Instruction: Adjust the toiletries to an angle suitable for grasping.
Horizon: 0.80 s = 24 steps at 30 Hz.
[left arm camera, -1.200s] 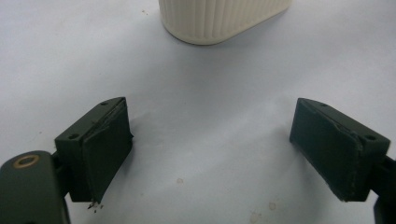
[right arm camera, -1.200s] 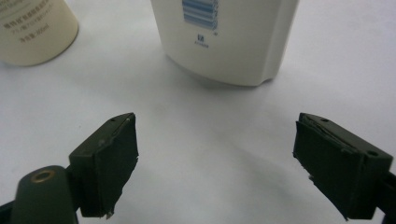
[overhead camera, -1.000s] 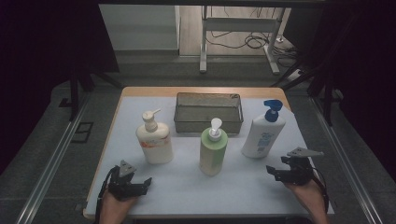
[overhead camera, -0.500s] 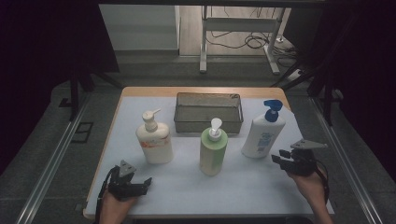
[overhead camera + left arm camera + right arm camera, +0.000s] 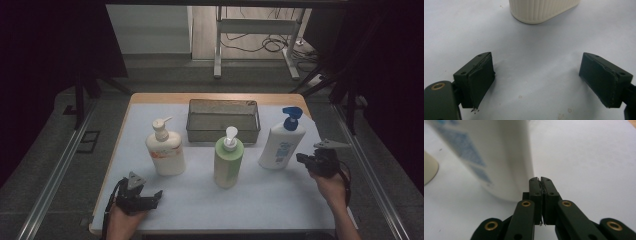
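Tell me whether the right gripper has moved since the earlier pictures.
Yes. In the high view the right gripper has gone up the table toward the white bottle with the blue pump, and its jaws have just been closing, with nothing between them.

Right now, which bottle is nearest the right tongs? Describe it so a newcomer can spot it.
On the white table, three pump bottles stand in front of a metal basket. The rightmost one, beside the shut right tongs, is white with blue print. It alone has a blue pump.
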Tool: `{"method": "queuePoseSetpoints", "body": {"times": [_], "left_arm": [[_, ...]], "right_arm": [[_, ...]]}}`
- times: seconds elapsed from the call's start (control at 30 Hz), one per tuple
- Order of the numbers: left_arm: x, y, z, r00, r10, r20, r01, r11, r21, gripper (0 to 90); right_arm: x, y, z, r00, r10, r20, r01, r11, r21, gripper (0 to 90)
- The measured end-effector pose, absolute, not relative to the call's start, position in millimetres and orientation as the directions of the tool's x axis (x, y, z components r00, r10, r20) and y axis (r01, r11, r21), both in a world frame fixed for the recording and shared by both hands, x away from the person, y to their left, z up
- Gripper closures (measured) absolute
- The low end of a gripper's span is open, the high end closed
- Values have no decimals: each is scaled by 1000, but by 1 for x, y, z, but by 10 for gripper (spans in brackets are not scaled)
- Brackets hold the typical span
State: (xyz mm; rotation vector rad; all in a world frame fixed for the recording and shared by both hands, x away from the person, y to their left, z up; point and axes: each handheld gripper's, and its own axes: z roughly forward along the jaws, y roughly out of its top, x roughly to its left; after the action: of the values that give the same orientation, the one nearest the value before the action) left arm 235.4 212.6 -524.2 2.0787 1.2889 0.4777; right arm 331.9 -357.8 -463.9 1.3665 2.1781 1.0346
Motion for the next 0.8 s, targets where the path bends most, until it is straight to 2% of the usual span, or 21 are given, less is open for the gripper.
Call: {"method": "queuePoseSetpoints", "body": {"times": [0.33, 0.5, 0.8], "left_arm": [[235, 213, -524, 454, 891, -26, 659, -315, 683, 123], [235, 213, -524, 454, 891, -26, 659, -316, 683, 123], [235, 213, -524, 454, 891, -26, 659, -315, 683, 123]], "right_arm": [[357, -359, -463, -469, 878, 97, 612, 243, 753, 891], [371, -356, -467, -494, 864, 95, 609, 266, 747, 858], [382, -351, -472, -542, 835, 100, 599, 300, 742, 861]]}}
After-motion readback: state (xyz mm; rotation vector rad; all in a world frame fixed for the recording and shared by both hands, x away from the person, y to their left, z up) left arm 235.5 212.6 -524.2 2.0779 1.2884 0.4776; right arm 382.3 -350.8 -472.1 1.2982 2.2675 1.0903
